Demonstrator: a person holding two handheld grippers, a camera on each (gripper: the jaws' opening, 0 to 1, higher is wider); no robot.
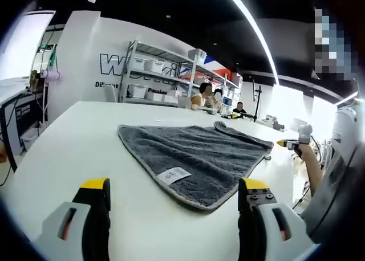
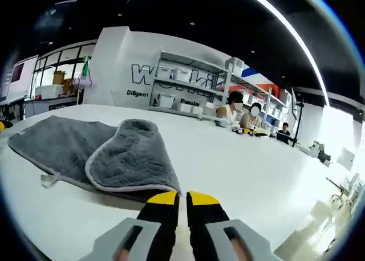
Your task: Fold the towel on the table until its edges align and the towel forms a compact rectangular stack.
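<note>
A grey towel lies spread on the white table, with a white label near its front edge. Its far right corner is turned over into a rounded flap. A small loop sticks out from the towel's edge. My left gripper is open wide just short of the towel's near edge, with nothing between its yellow-tipped fingers. In the right gripper view, my right gripper is shut with nothing in it, just in front of the flap. In the left gripper view the right gripper sits in a hand, right of the towel and apart from it.
A metal shelf with white bins stands against the back wall. People sit at the table's far end. A desk with equipment stands off to the left. The person's arm reaches in along the table's right edge.
</note>
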